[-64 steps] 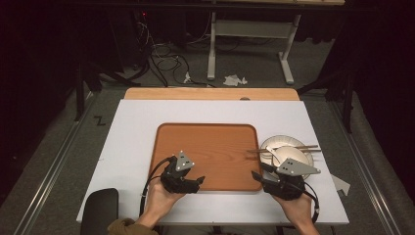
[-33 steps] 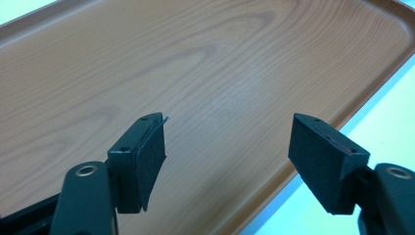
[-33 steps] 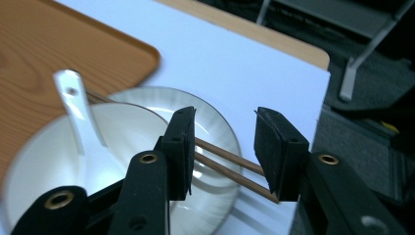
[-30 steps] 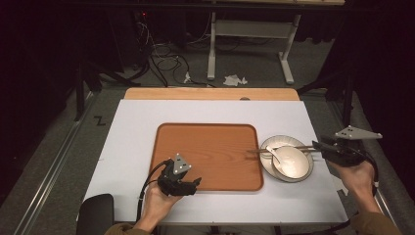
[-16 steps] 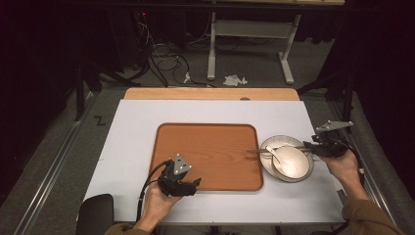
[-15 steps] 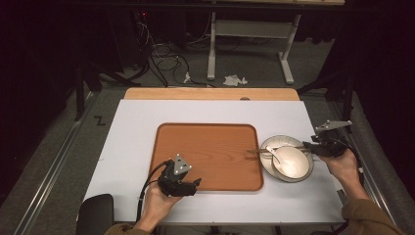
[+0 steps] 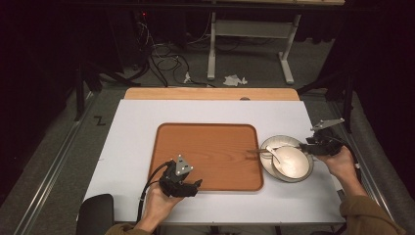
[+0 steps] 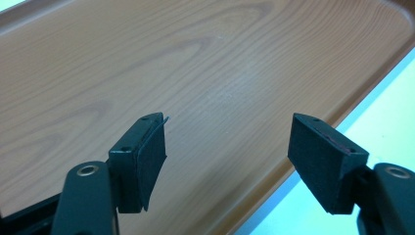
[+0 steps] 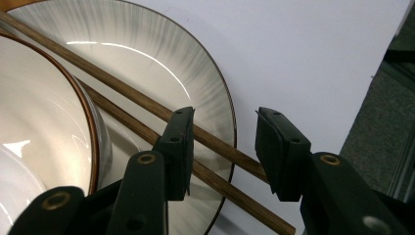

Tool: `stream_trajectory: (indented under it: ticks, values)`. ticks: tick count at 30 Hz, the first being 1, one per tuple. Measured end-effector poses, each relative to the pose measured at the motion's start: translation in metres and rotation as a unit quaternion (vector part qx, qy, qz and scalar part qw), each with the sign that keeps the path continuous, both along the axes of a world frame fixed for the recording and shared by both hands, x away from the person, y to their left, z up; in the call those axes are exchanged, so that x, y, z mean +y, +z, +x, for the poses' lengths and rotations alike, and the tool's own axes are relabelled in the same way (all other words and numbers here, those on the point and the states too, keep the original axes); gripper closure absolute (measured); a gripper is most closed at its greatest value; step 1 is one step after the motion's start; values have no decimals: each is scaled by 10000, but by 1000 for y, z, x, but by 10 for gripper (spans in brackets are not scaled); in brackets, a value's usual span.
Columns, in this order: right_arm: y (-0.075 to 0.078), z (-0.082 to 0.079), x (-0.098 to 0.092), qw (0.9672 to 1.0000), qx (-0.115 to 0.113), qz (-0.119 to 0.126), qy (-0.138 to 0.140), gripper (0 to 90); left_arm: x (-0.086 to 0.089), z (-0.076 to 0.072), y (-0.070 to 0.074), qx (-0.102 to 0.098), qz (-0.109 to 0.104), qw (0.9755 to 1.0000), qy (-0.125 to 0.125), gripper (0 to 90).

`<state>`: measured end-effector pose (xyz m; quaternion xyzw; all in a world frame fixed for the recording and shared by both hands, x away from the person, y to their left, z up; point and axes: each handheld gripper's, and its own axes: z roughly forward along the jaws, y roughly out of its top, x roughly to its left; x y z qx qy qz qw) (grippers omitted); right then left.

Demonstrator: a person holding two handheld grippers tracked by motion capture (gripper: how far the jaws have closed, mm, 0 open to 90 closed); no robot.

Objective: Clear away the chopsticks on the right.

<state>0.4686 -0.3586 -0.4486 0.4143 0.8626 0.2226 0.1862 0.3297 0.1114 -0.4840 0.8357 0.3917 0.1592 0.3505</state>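
While both pairs of tongs stand apart, neither clamps anything. Across the middle of the high view lies the white bench (image 7: 132, 142), with a strip of bare wood along its far edge and a dark floor with cables and a grey frame's legs behind it. One wooden tray (image 7: 208, 152) sits at centre frame. At centre right, just beside the tray, one grey-streaked plate (image 7: 266, 144) carries one pale bowl (image 7: 292, 161), a spoon (image 7: 274, 154) and two brown chopsticks (image 9: 147, 103) lying across the plate's rim. The left tongs (image 7: 183, 185), at lower centre left in a hand, hover over the tray's near edge, jaws wide with bare wood between them in the left gripper view. The right tongs (image 9: 222, 147), at the plate's right edge, straddle the chopsticks' ends; one jaw lies on or close over the sticks, the other stands off, and they have just been closing slightly, pads not pressing.
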Motion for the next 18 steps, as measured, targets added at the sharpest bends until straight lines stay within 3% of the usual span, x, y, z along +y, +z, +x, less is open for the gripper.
stream_trajectory:
  ticks: [10, 18]
  values:
    - [1, 4, -4, 9989, 423, 184, 65, 692, 0, 0, 0, -9, -28, 10000, 1, 302]
    - [0, 5, -5, 9988, 451, 191, 54, 692, 0, 0, 0, -13, -35, 10000, 15, 302]
